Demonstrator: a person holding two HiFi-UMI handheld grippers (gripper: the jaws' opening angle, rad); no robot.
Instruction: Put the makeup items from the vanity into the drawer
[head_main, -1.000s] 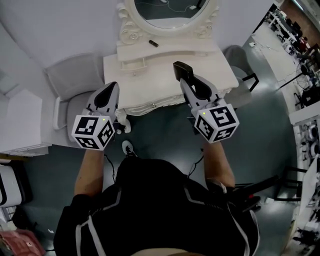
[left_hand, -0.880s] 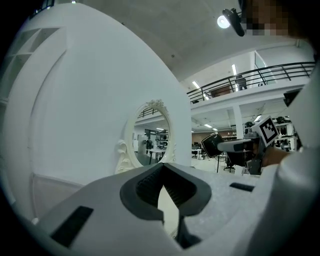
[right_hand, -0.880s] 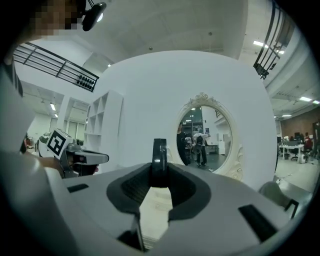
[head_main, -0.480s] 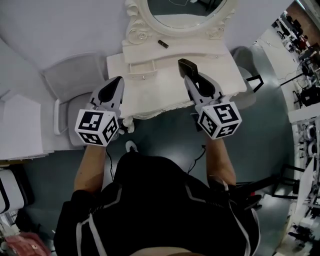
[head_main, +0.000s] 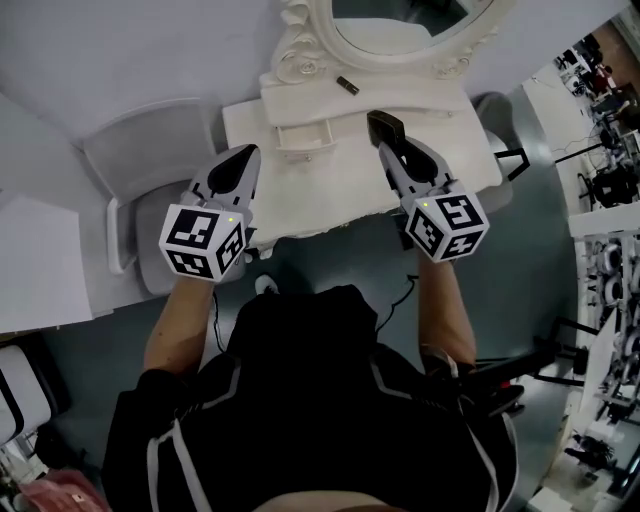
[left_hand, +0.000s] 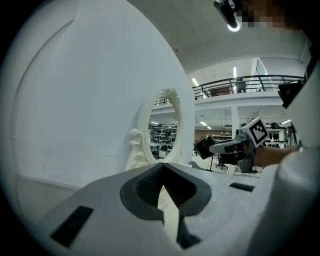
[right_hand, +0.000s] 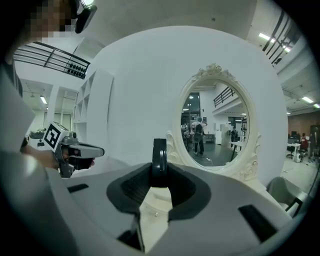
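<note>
1. Right claw (right_hand: 159, 176) was clamped partway closed on a dark compact (right_hand: 159, 157). The compact stood on edge between the pads, with its upper half rising clear above the jaw tips.
2. Seen from the head view, that compact hung over the white tabletop (head_main: 340, 190) of the vanity, just in front of the raised shelf (head_main: 400, 98) under the mirror (head_main: 410, 20).
3. A small dark tube (head_main: 347, 85) lay on the raised shelf at about 11 o'clock from the compact, apart from it and touching neither claw.
4. The small drawer (head_main: 303, 135) sat in the front of the raised shelf, at about 9 o'clock from the compact and near it. How far it was pulled out could not be told.
5. Left claw (left_hand: 162, 172) had its jaws brought together at the tips with nothing between them. It hovered at the tabletop's near left edge, at about 8 o'clock from the compact and well apart from it.
6. A grey chair (head_main: 150, 160) stood on the floor at 9 o'clock from the vanity, just beside its left end.
</note>
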